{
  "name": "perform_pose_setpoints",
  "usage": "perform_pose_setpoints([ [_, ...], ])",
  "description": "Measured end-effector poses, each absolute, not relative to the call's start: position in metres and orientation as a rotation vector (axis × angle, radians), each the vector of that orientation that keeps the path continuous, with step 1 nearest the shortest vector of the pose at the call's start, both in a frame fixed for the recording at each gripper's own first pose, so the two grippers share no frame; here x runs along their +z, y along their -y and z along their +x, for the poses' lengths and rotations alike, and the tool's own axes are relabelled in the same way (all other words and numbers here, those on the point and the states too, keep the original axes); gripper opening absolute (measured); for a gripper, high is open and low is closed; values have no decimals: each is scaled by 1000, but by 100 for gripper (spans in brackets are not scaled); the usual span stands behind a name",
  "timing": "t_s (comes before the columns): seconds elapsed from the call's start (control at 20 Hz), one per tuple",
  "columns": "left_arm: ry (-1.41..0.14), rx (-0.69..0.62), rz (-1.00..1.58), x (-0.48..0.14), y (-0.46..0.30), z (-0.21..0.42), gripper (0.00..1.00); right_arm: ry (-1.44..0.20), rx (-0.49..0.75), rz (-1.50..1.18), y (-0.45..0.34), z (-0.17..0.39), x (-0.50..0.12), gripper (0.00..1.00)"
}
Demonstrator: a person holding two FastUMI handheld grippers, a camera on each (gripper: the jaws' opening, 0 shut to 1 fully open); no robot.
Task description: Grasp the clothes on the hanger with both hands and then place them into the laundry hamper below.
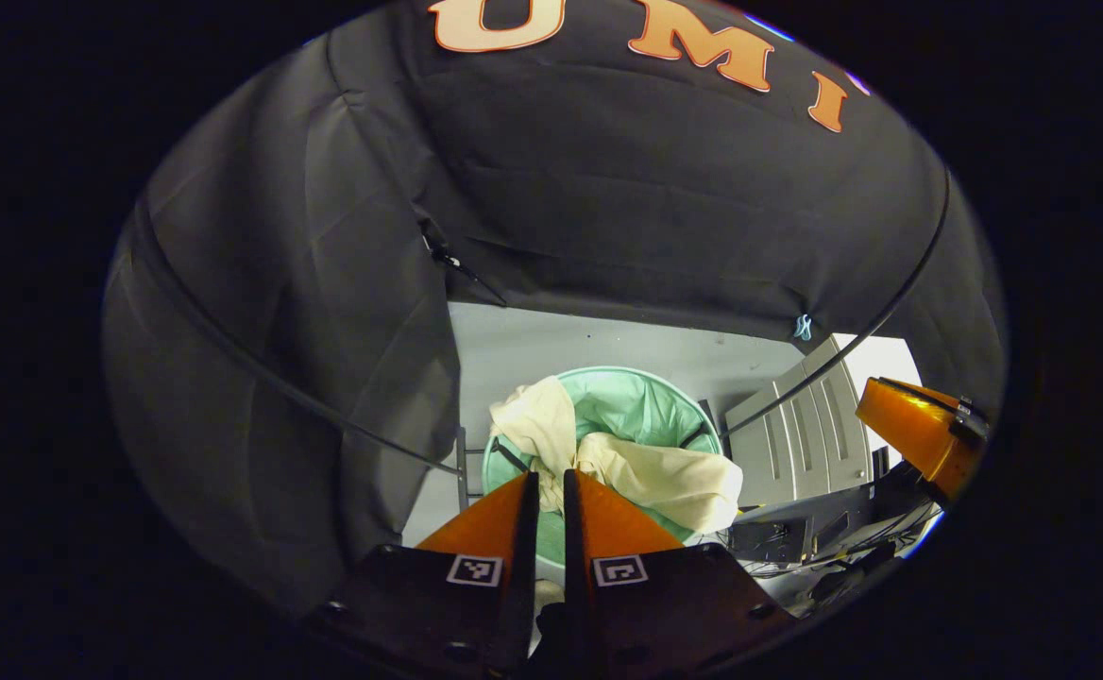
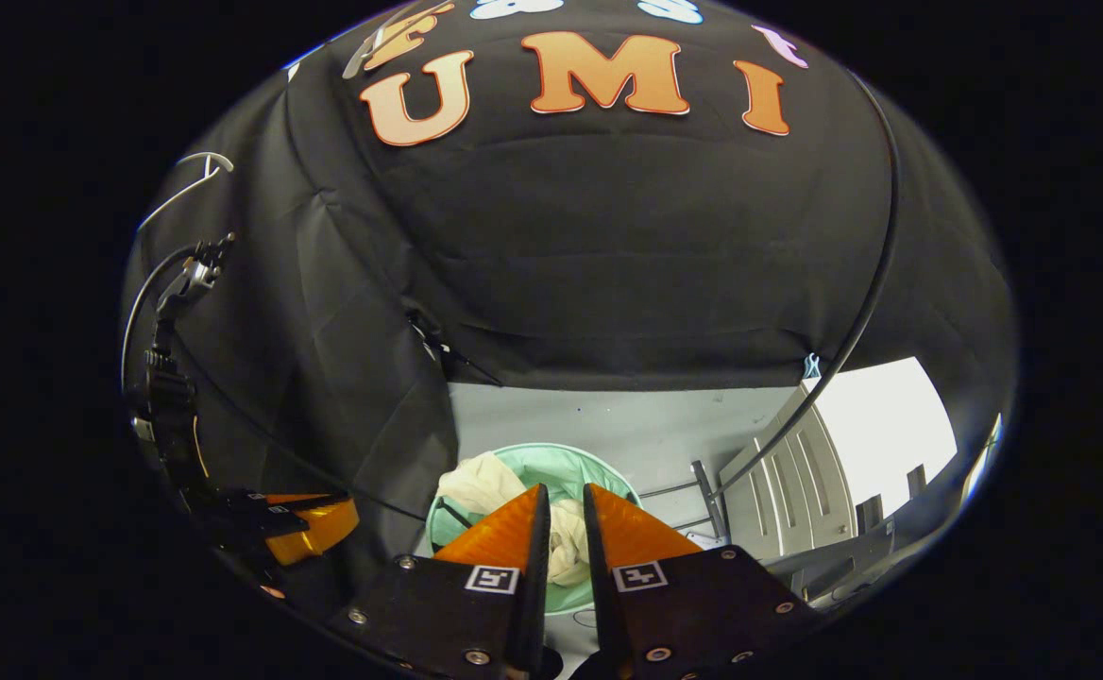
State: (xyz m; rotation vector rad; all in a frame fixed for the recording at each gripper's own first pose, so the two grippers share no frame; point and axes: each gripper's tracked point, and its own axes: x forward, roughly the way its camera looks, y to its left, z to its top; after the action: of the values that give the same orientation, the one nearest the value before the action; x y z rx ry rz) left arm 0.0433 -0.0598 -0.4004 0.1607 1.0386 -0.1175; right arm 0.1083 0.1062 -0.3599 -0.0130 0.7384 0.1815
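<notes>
A cream garment (image 1: 665, 477) lies in the mint-green laundry hamper (image 1: 646, 401) on the pale floor, with one fold draped over the near rim. My left gripper (image 1: 551, 475) hangs above the hamper, its fingers close together and nothing between them. In the right gripper view the same garment (image 2: 481, 482) sits inside the hamper (image 2: 599, 463), just past my right gripper (image 2: 566, 489), which is also shut and empty. The right gripper (image 1: 920, 425) appears at the right edge of the left gripper view. The left gripper (image 2: 311, 524) appears low on the left of the right gripper view.
A pale ribbed cabinet (image 1: 806, 434) stands right of the hamper, also seen as the cabinet (image 2: 788, 482). Dark equipment and cables (image 1: 797, 538) lie in front of it. A thin black cable (image 2: 877, 274) arcs across the cloth wall. A white curved wire (image 2: 188, 184) and a metal clip (image 2: 193, 274) hang upper left.
</notes>
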Motion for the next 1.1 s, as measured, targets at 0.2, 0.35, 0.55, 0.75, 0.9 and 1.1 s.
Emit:
perform_pose_setpoints([
  [0.2,-1043,-108,148,-396,59,41,38,-743,186,-13,-107,104,-361,34],
  [0.35,-1038,-89,131,-396,50,35,55,-744,190,-11,-105,101,-359,37],
  [0.55,-1039,-106,151,-391,45,27,51,-736,182,-28,-100,99,-356,64],
  [0.75,-1020,-97,170,-383,41,24,94,-727,173,-37,-96,95,-351,83],
  [0.9,-975,-53,179,-373,31,28,96,-717,175,-43,-97,93,-343,92],
  [1.1,-952,-27,163,-357,23,29,96,-681,174,-76,-94,92,-325,92],
])
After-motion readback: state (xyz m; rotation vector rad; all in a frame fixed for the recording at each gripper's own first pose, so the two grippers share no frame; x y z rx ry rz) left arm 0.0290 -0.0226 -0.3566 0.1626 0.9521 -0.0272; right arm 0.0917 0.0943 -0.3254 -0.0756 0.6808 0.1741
